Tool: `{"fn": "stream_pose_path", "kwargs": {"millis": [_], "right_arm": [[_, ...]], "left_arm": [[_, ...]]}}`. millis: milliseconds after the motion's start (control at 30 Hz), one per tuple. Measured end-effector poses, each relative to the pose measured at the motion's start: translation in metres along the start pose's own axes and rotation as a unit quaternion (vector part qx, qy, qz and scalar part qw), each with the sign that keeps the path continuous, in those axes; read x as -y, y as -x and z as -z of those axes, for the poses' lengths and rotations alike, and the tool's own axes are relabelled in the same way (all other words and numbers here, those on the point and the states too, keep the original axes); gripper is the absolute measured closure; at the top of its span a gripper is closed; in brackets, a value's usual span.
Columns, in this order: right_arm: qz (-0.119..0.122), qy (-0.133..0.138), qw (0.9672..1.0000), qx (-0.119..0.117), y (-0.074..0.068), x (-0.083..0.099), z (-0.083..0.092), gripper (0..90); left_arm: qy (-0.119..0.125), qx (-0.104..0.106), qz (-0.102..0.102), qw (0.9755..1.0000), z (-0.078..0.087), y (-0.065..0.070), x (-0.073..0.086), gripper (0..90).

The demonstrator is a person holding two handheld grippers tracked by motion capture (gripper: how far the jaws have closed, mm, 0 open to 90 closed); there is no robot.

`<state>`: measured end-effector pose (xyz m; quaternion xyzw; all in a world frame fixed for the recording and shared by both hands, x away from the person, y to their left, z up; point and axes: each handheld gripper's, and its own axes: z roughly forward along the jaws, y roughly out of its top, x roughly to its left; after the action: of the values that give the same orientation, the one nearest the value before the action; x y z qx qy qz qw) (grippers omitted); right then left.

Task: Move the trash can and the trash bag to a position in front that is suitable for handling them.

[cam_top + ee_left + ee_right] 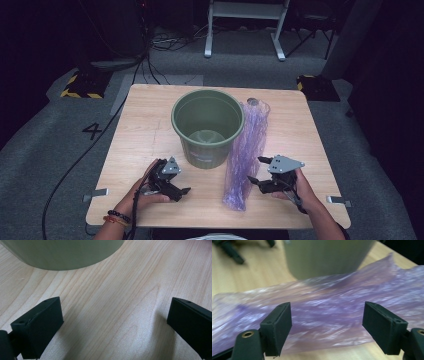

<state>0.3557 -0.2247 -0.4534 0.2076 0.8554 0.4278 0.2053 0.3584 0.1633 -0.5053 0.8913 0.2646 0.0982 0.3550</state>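
One bucket (207,127), one plastic bag (246,155)

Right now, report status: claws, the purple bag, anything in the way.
Left claw open, over bare table. Right claw open beside purple bag, nothing gripped. Bag lying flat, against green bucket. Nothing between right claw and bag.

A black-and-yellow striped block (79,86) and a white metal frame (245,25) stand on grey carpet (45,145).

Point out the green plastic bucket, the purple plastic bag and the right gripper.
green plastic bucket (206,150): high view, outer front wall.
purple plastic bag (245,150): high view, middle of the bag.
right gripper (257,169): high view, between its fingertips.
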Motion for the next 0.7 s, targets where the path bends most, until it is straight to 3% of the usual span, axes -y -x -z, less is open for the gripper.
{"fn": "stream_pose_path", "kwargs": {"millis": [167,267,333,433,700], "right_arm": [[-0.018,-0.013,0.9992,0.032,0.016,-0.002,-0.009,22.3],[-0.035,-0.017,0.9989,0.026,0.026,-0.003,-0.016,22.0],[-0.037,-0.025,0.9984,0.036,0.032,-0.004,-0.022,22.0],[-0.065,-0.023,0.9970,0.035,0.044,-0.006,-0.030,21.8],[-0.105,-0.020,0.9933,0.044,0.075,-0.006,-0.050,20.6]], "left_arm": [[0.000,0.000,0.000,1.0000,0.000,0.000,0.000,0.0],[0.000,0.000,0.000,1.0000,0.000,0.000,0.000,0.0],[0.000,0.000,0.000,1.0000,0.000,0.000,0.000,0.0],[0.000,0.000,0.000,1.0000,0.000,0.000,0.000,0.0],[0.000,0.000,0.000,1.0000,0.000,0.000,0.000,0.0]]}}
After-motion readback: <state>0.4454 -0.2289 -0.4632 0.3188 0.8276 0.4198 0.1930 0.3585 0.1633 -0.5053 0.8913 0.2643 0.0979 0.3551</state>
